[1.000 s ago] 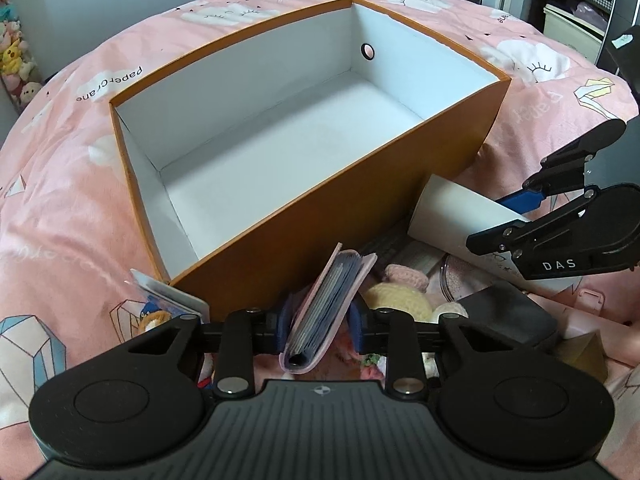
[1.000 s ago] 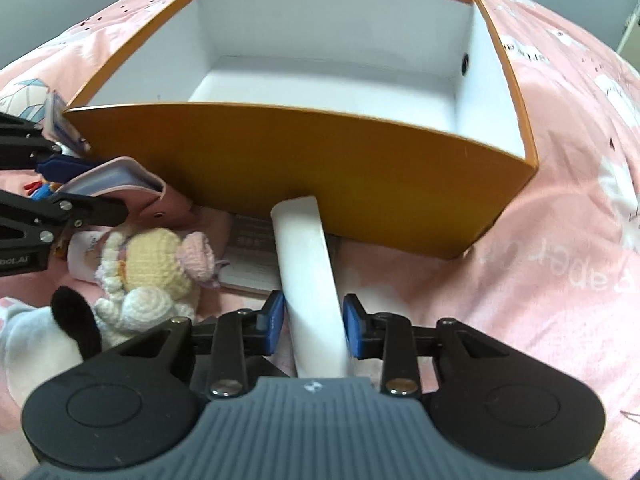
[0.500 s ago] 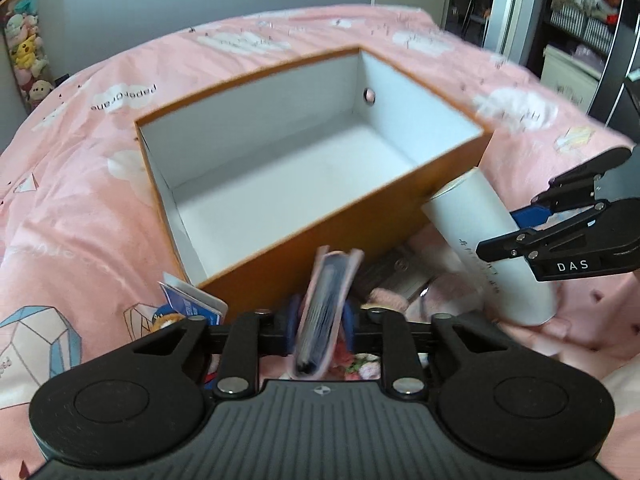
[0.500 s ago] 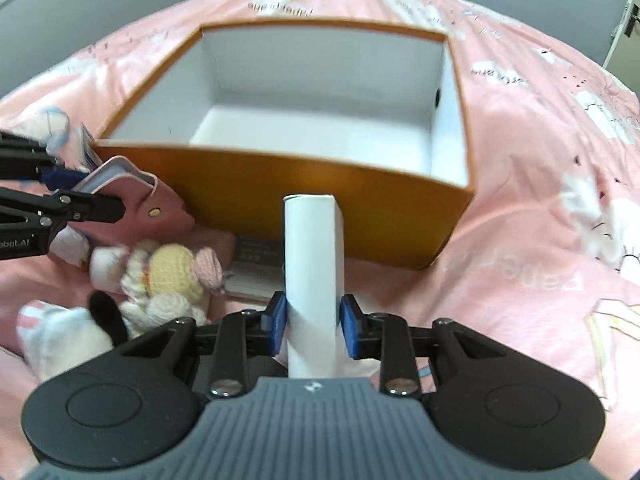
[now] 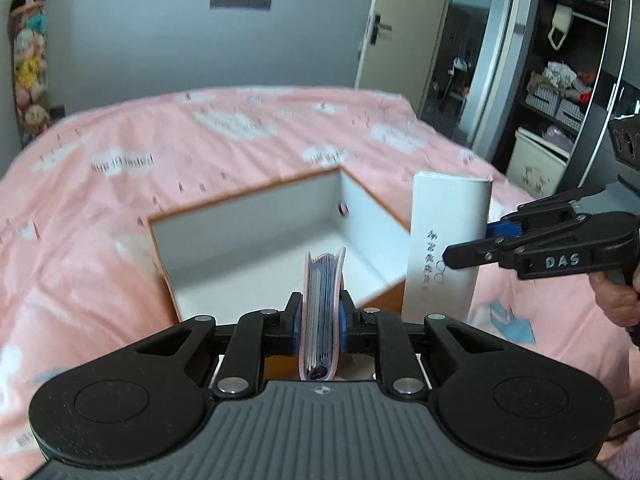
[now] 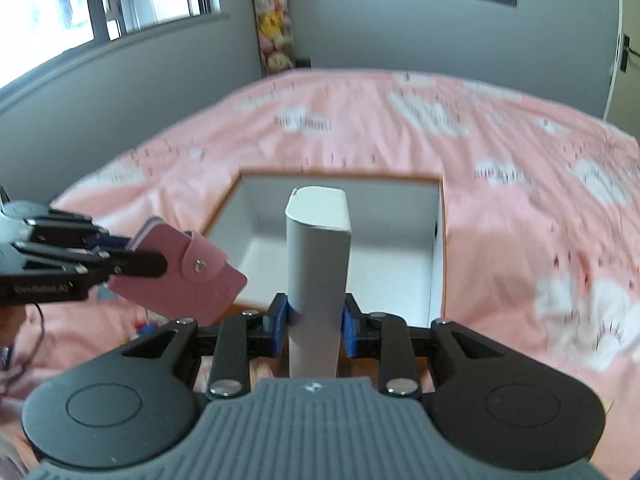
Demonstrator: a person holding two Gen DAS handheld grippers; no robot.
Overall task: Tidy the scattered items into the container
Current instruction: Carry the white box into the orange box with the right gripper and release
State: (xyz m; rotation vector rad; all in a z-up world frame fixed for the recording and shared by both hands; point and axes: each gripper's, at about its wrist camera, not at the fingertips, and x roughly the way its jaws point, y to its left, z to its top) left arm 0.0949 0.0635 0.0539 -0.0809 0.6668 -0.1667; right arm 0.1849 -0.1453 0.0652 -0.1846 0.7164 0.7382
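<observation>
A bed covered by a pink quilt [image 5: 120,184] with white cloud prints fills most of both views, backed by a grey wall; a window shows at the upper left of the right wrist view. On the quilt sits the container, an open box [image 5: 248,236] with orange outer walls and a white interior; what shows of its floor is bare, and one end wall has a small round hole. Nearer the cameras than the box, both grippers are raised above the quilt. The right gripper [image 6: 316,322] is clamped on a tall white carton [image 6: 318,268], which stands upright between its blue pads in its own view, the carton's top showing in front of the box opening. The left gripper [image 5: 318,320] is closed tight on a pink card wallet [image 5: 322,312], held on edge with its card sleeves visible from behind. In the right wrist view the same wallet [image 6: 188,280] shows its snap flap, to the left of the carton and apart from it. A fingertip of the right hand [image 5: 616,304] shows on that gripper's handle.
</observation>
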